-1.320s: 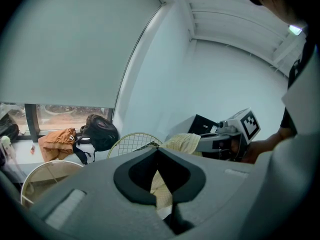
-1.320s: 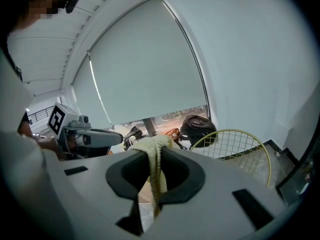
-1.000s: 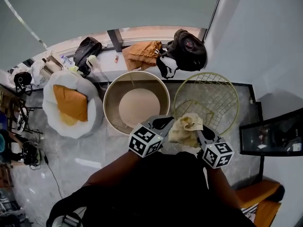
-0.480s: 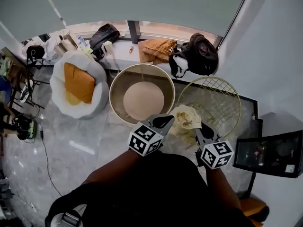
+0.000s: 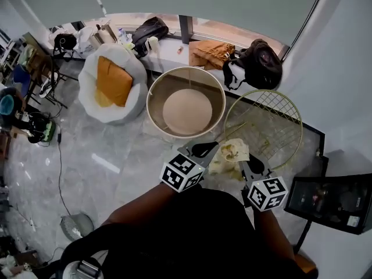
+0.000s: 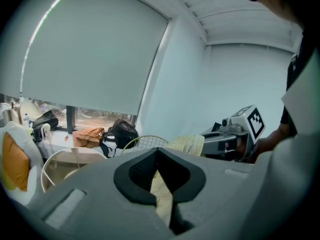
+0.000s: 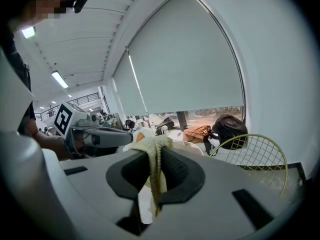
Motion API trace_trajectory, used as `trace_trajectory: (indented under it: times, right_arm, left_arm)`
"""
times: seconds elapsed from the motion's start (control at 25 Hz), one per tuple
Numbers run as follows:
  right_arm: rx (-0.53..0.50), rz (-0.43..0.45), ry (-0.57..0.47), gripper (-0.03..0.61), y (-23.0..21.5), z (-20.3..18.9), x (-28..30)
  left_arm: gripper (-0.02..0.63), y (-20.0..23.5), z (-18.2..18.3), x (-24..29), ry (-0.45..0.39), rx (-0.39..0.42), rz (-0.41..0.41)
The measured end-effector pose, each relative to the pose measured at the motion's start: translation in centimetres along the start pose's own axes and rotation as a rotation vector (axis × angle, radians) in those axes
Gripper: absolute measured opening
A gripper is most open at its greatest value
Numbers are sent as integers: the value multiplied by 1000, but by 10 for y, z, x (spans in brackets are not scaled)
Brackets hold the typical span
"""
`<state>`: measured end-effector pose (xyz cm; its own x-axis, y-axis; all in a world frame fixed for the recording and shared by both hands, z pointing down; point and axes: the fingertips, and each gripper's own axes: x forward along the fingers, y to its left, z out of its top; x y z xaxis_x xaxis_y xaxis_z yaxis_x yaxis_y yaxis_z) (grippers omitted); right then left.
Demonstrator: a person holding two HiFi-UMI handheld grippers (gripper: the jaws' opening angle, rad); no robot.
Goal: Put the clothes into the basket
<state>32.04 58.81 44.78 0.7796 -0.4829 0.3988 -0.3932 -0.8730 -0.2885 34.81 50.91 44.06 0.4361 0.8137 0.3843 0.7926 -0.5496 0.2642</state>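
Note:
A pale yellow cloth hangs between my two grippers, just in front of the person's body. My left gripper is shut on one end of it, and the cloth shows pinched in the jaws. My right gripper is shut on the other end, where the cloth drapes over and down between the jaws. The green wire basket stands on the floor just beyond the cloth to the right, with its rim close ahead in the right gripper view.
A round beige tub stands left of the basket. A white beanbag with an orange cushion lies further left. A brown garment and a black backpack rest on the window ledge. A dark cabinet is at the right.
The head view has swung, so the basket and tub sit lower and further right. Both grippers keep their hold on the cloth, which has shifted slightly toward the basket's near rim.

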Motion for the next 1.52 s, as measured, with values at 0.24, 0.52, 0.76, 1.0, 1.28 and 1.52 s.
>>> trace_trajectory:
  times: [0.24,0.52,0.76,1.0,1.28,1.52]
  right_arm:
    - [-19,73,8,54,14,-21,-18]
    - [-66,185,36,54,39,-43,-25]
    - [-112,306,55,54,79,-50,-13]
    - [-183,461,90,54,138,-60,5]
    - [-257,620,148,54,219,-77,39]
    - [-308,707,163,54,297,-80,65]
  left_arm:
    - [0,-19,-28,-24,4,-45,100]
    - [0,-31,-46,-64,-19,-97,227]
    - [0,-29,-64,-117,-40,-131,363]
    - [0,-25,-84,-165,-60,-173,475]
    - [0,-7,-123,-242,-101,-260,624]
    - [0,16,-141,-310,-146,-289,705]
